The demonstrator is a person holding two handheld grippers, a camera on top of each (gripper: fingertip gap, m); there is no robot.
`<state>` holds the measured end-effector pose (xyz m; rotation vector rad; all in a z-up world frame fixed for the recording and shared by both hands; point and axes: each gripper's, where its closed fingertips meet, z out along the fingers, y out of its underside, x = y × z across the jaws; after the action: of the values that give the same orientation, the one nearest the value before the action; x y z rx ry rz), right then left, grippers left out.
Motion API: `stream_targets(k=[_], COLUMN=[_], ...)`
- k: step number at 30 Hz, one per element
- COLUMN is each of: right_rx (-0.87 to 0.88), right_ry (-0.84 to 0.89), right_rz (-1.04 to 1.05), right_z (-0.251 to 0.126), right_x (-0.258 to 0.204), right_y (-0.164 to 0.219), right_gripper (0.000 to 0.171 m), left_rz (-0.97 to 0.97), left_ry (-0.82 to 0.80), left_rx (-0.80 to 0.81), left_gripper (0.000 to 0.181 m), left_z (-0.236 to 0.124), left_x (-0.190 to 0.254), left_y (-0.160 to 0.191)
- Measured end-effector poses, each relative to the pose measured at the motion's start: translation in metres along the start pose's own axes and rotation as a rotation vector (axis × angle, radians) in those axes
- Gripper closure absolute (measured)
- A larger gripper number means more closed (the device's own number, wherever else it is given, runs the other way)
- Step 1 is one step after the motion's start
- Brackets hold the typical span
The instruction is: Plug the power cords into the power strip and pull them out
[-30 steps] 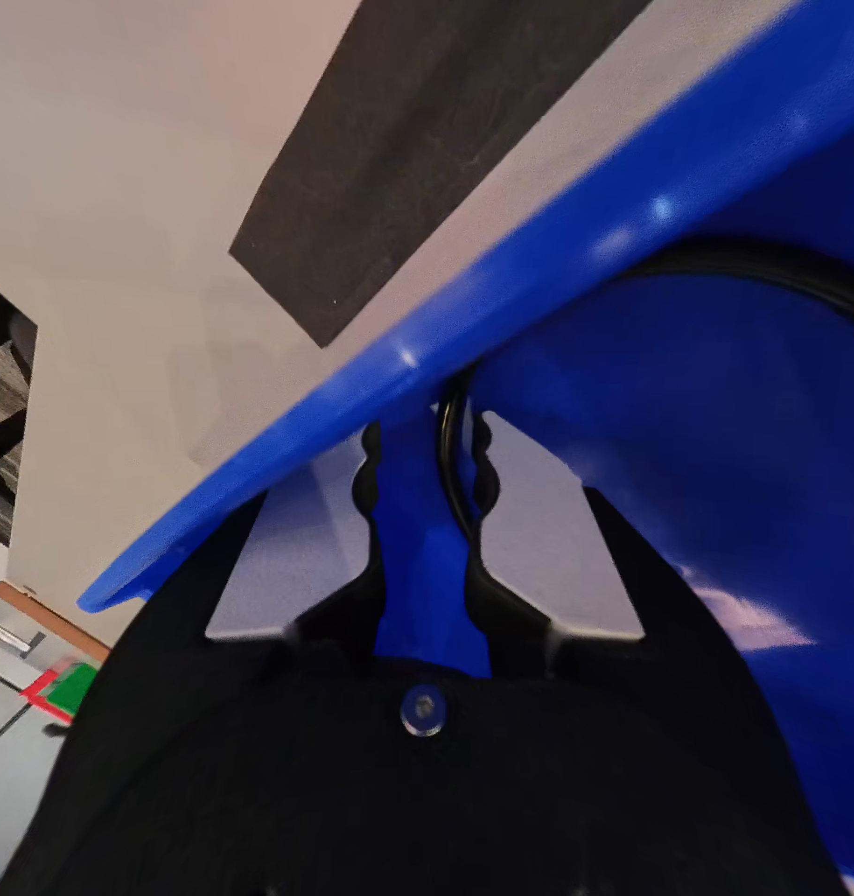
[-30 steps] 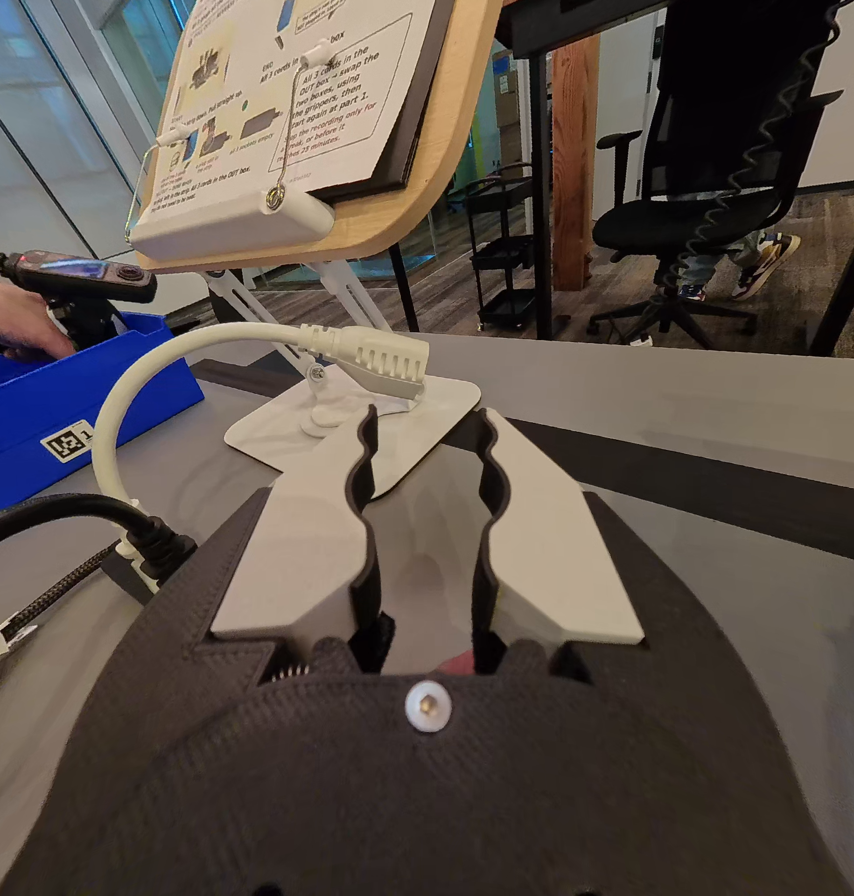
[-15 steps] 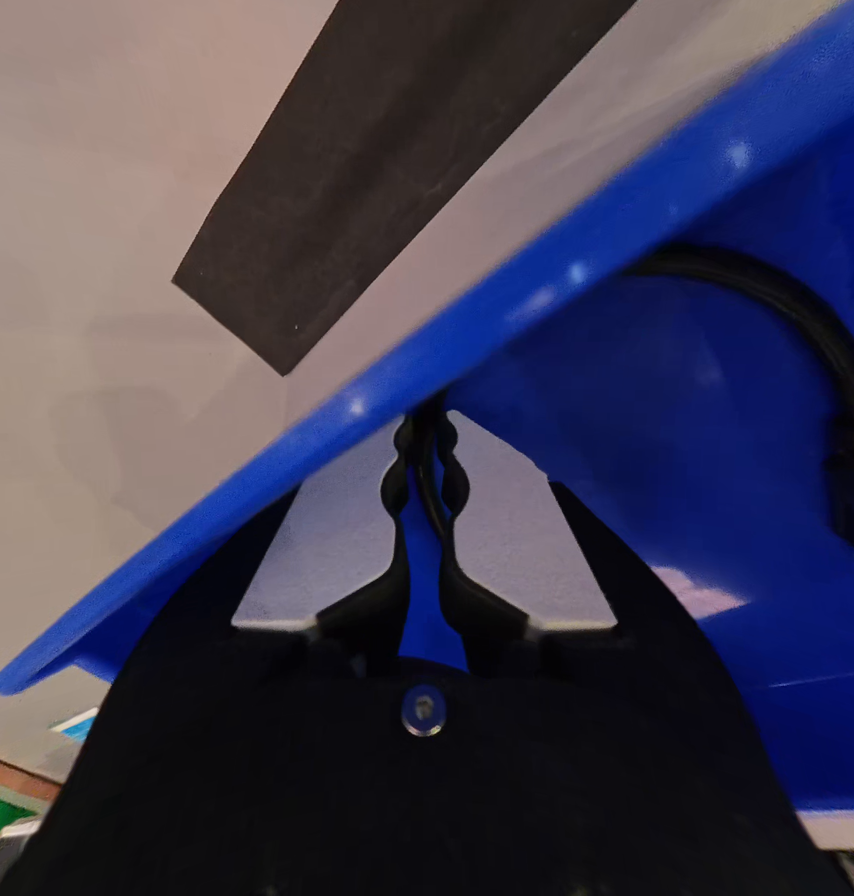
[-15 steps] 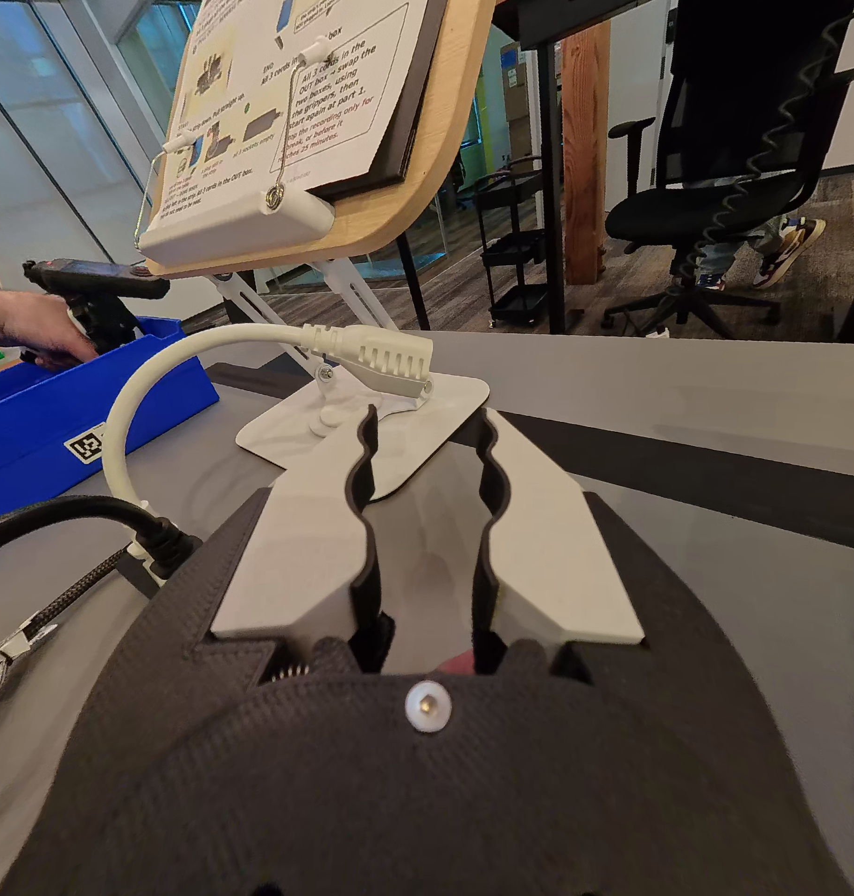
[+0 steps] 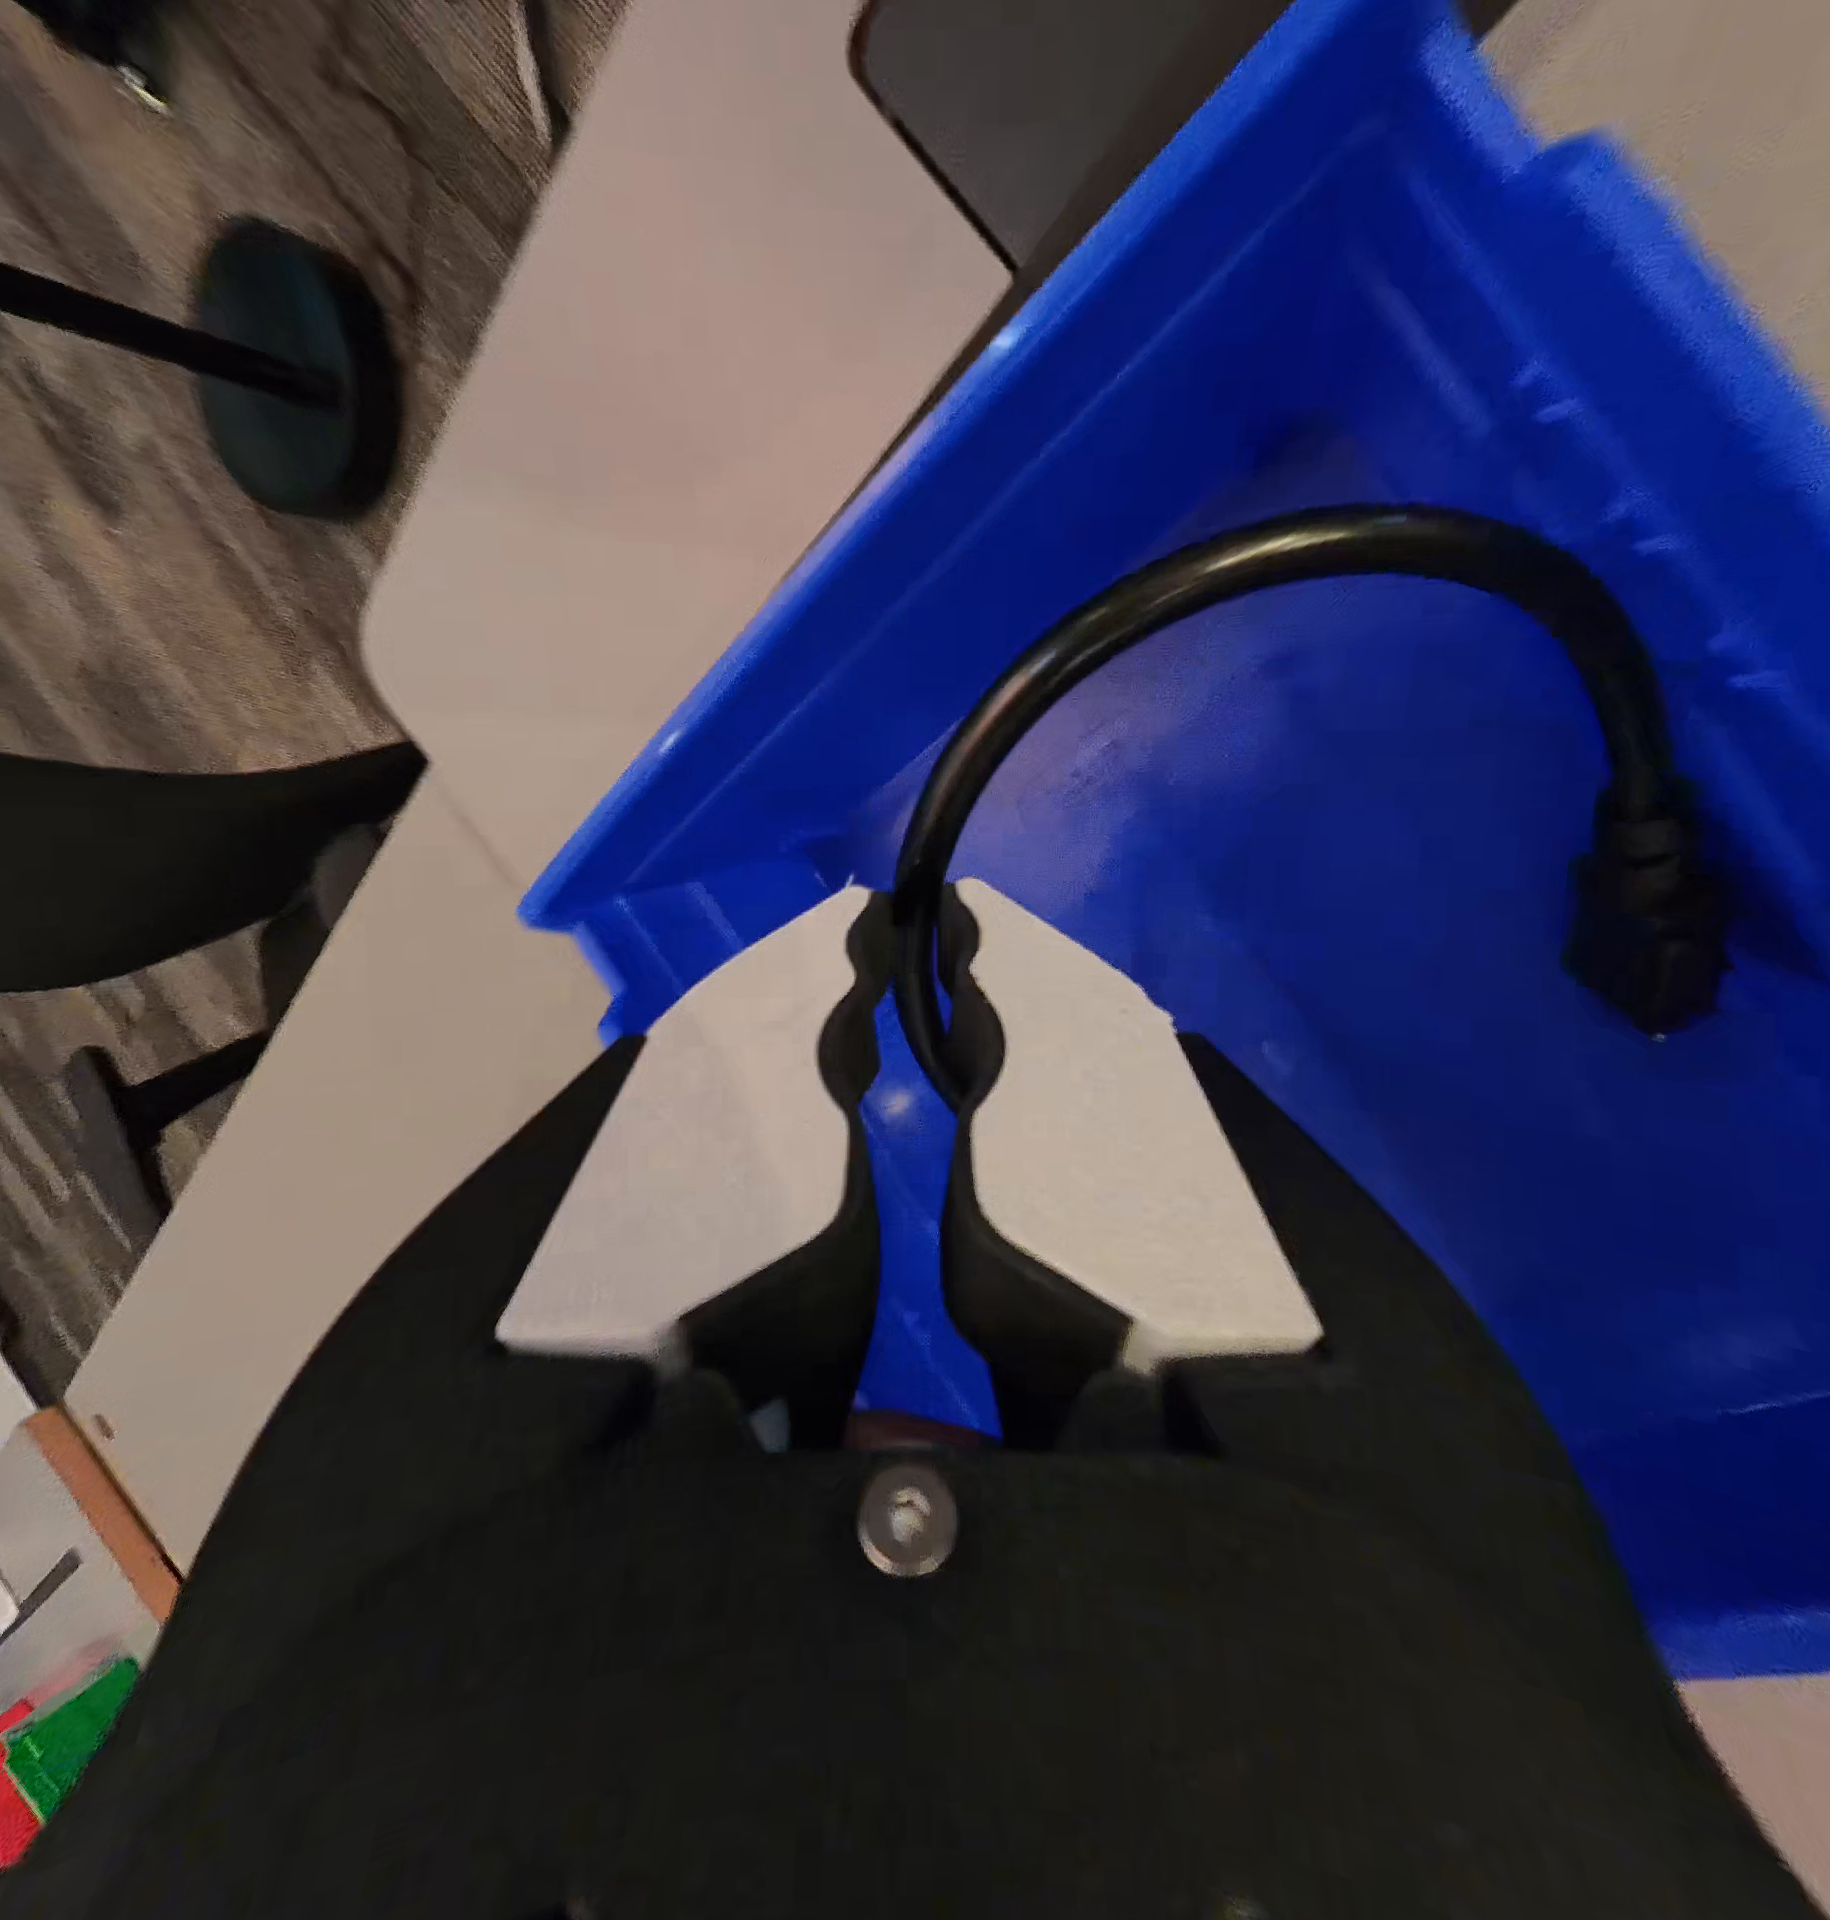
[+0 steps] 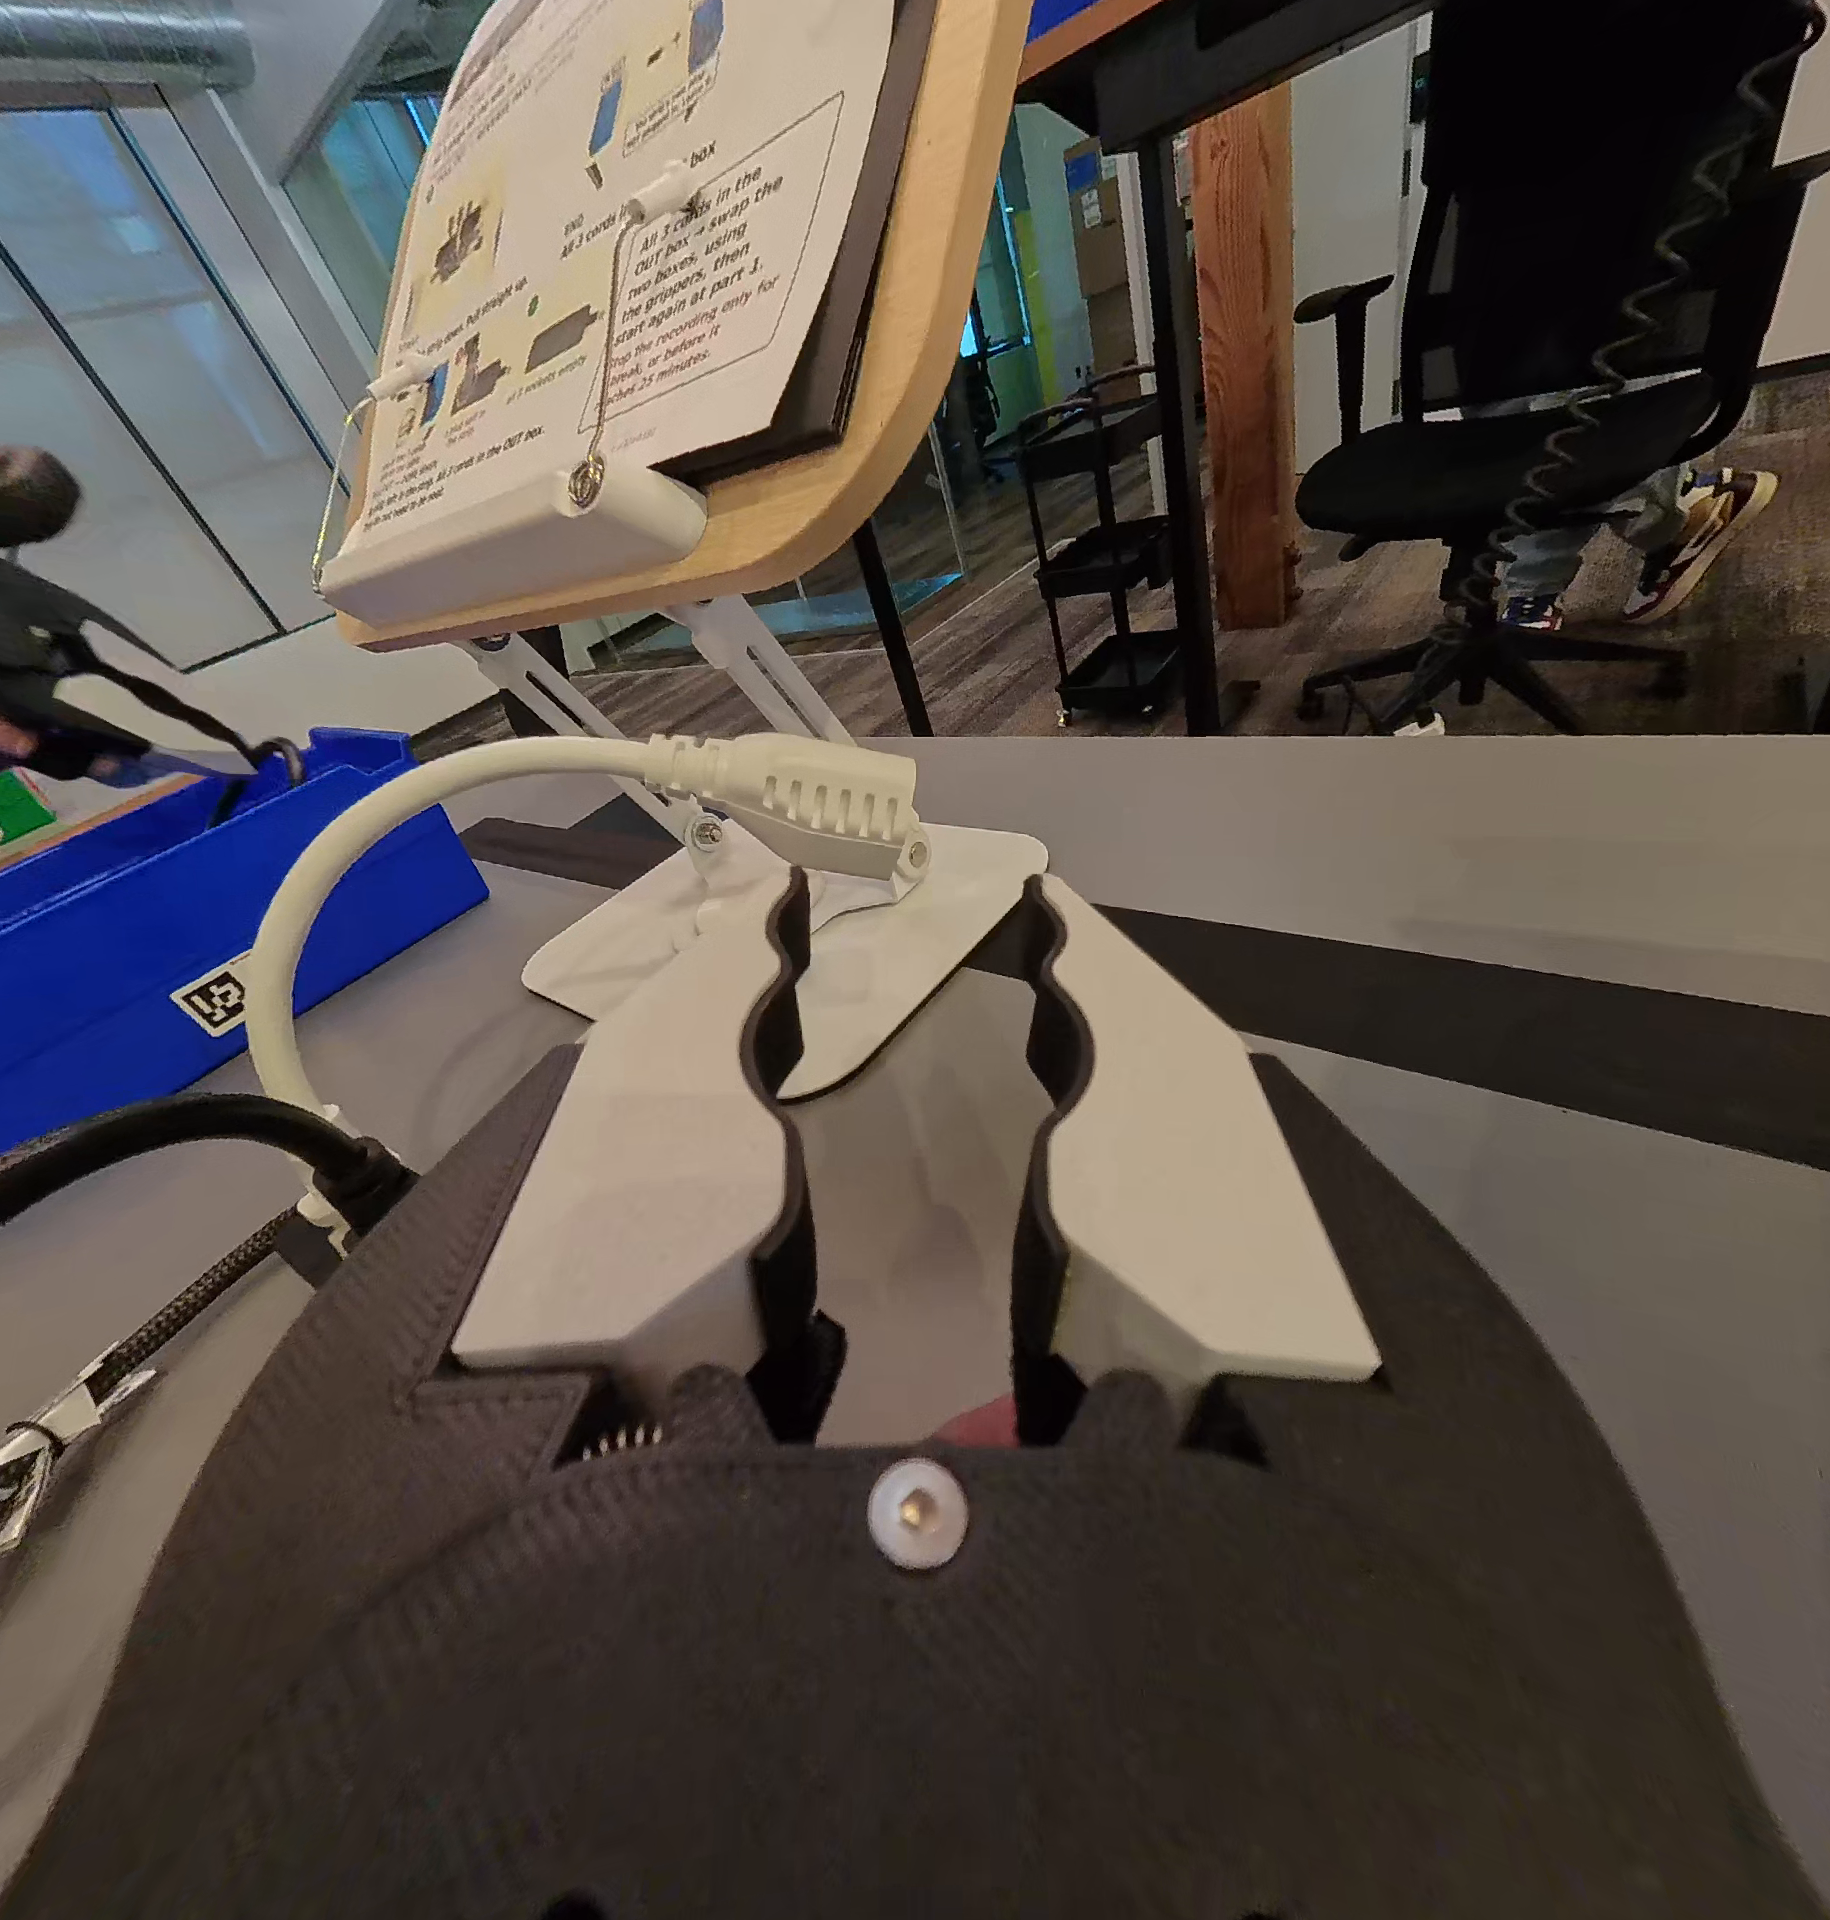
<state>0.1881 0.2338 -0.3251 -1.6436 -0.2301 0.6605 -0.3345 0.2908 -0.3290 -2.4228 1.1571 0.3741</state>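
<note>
The left gripper point(image 5: 916, 961) is clamped on a short black power cord point(image 5: 1254, 582) over the blue plastic bin point(image 5: 1358, 364) mid-frame; the right gripper point(image 6: 916, 966) waits apart, so next comes plugging in.

A tilted wooden book stand point(image 6: 921, 343) holding an instruction sheet point(image 6: 620, 260) fills the upper middle of the right wrist view; a black office chair point(image 6: 1576, 436) stands at upper right.
</note>
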Motion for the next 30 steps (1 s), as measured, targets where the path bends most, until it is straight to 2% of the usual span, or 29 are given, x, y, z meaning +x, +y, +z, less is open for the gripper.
stream_targets(k=[8, 18, 24, 30], right_rx=[0.045, 0.11, 0.157, 0.237], right_ry=[-0.007, -0.014, -0.06, -0.092], right_rz=[0.032, 0.048, -0.016, -0.126], right_z=[-0.004, -0.012, -0.017, -0.028], right_x=[-0.001, -0.002, -0.018, -0.041], right_y=[-0.011, -0.028, -0.045, -0.076], right_gripper=[0.133, 0.133, 0.128, 0.125], left_rz=[-0.004, -0.138, -0.138, -0.09], left_ry=[-0.186, -0.369, -0.436, -0.439], left_rx=[0.181, 0.456, 0.596, 0.757], left_gripper=[0.173, 0.174, 0.174, 0.174], left_z=[-0.078, -0.157, -0.215, -0.266], left_x=[0.012, -0.002, 0.002, 0.029], left_y=[-0.004, -0.015, -0.039, -0.078])
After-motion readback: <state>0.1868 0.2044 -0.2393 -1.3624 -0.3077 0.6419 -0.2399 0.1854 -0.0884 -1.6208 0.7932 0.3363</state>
